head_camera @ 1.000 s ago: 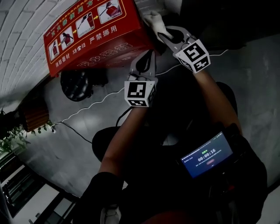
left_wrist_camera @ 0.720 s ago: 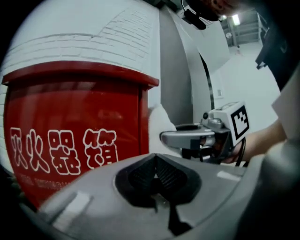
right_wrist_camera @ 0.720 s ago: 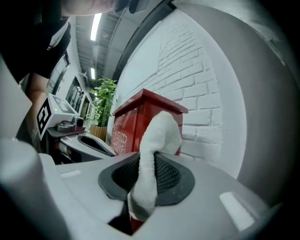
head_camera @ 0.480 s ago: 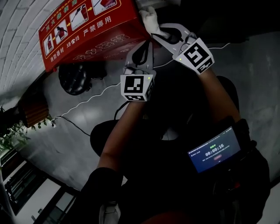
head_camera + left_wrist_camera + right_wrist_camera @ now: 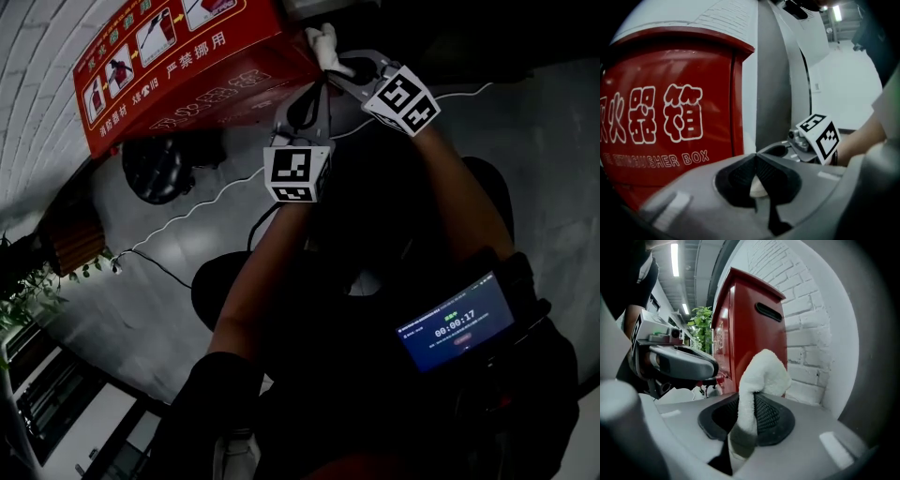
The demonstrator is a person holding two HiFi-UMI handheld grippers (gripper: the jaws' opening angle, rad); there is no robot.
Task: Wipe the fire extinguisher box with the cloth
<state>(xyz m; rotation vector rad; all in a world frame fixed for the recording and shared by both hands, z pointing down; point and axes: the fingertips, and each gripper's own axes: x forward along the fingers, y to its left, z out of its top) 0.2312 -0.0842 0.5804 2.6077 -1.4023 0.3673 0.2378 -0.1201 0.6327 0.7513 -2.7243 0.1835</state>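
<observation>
The red fire extinguisher box (image 5: 178, 66) stands against the white brick wall, its front with white lettering filling the left gripper view (image 5: 670, 108). My right gripper (image 5: 339, 66) is shut on a white cloth (image 5: 323, 42) at the box's right corner. In the right gripper view the cloth (image 5: 761, 376) sticks up from between the pads, close to the box's side (image 5: 745, 329). My left gripper (image 5: 317, 94) sits just below and left of it, in front of the box, its jaws shut (image 5: 756, 159) with nothing clearly held.
A white brick wall (image 5: 806, 333) runs behind the box. On the grey floor lie a round black object (image 5: 155, 169) and a white cable (image 5: 206, 211). A potted plant (image 5: 56, 253) stands at the left. A timer screen (image 5: 457, 323) sits on the person's chest.
Both grippers have moved up toward the box's right corner. The right gripper has carried the cloth left, closer to the box edge.
</observation>
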